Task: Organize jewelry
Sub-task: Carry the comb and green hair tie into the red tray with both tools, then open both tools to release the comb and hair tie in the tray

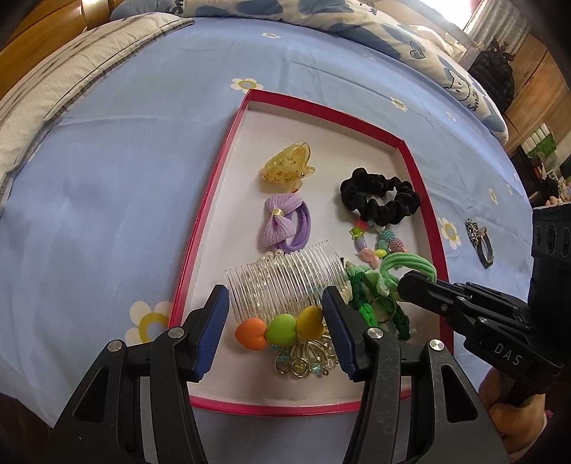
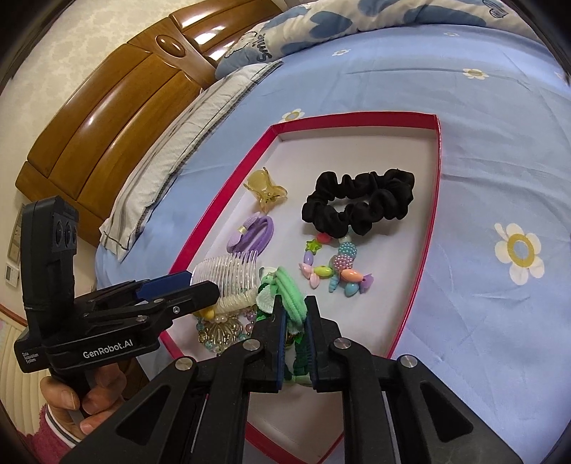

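A red-rimmed tray (image 1: 200, 228) (image 2: 431, 200) lies on the blue bedsheet. It holds a yellow claw clip (image 1: 287, 166) (image 2: 264, 189), a purple bow tie (image 1: 282, 223) (image 2: 251, 233), a black scrunchie (image 1: 380, 196) (image 2: 358, 201), a bead bracelet (image 1: 378, 242) (image 2: 335, 267), a clear comb (image 1: 285, 282) (image 2: 232, 275) and a heart clip (image 1: 280, 328). My left gripper (image 1: 276, 330) is open around the comb and heart clip. My right gripper (image 2: 294, 321) is shut on the green hair tie (image 2: 291, 291) (image 1: 407, 266).
A dark ring (image 1: 481, 241) lies on the sheet right of the tray. Pillows (image 2: 200, 117) and a wooden headboard (image 2: 107, 117) are at the bed's far side. A folded quilt (image 1: 357, 18) lies beyond the tray.
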